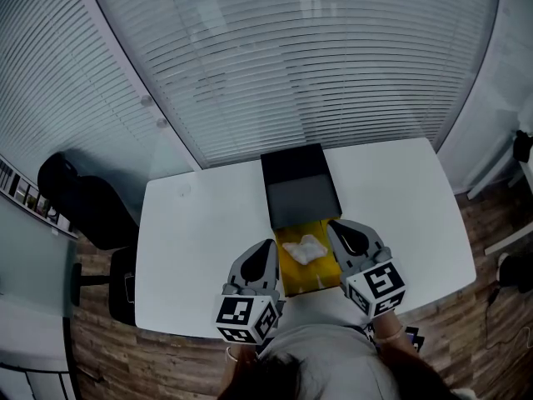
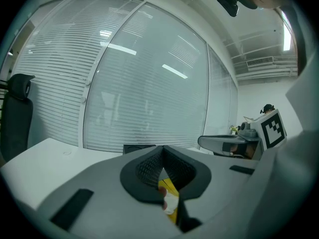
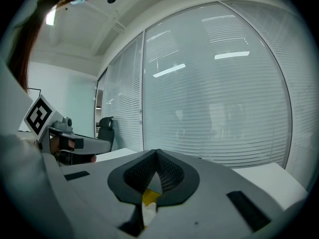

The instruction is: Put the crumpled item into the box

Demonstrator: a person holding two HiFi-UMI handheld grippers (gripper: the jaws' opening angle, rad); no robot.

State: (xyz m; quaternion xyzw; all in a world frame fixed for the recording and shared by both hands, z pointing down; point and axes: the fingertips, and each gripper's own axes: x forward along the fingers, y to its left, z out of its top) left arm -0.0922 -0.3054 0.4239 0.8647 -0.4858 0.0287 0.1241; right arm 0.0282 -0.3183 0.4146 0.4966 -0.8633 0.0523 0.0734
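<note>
A white crumpled item [image 1: 305, 248] lies in the open yellow box [image 1: 293, 273] near the table's front edge. A black box part [image 1: 300, 188] sits just behind the yellow one, touching it. My left gripper [image 1: 266, 250] hovers at the yellow box's left side, shut with nothing in it. Shut and empty too, my right gripper [image 1: 338, 228] is at the box's right side. In the left gripper view the jaws [image 2: 163, 154] meet at the tip, with a bit of yellow box [image 2: 170, 197] below them. The right gripper view shows the same: closed jaws [image 3: 157, 156] above yellow [image 3: 149, 197].
The white table [image 1: 191, 248] stands against a glass wall with blinds [image 1: 300, 65]. A black office chair [image 1: 79, 202] is off the table's left end. Wooden floor [image 1: 466, 307] lies to the right. The person's body is at the front edge.
</note>
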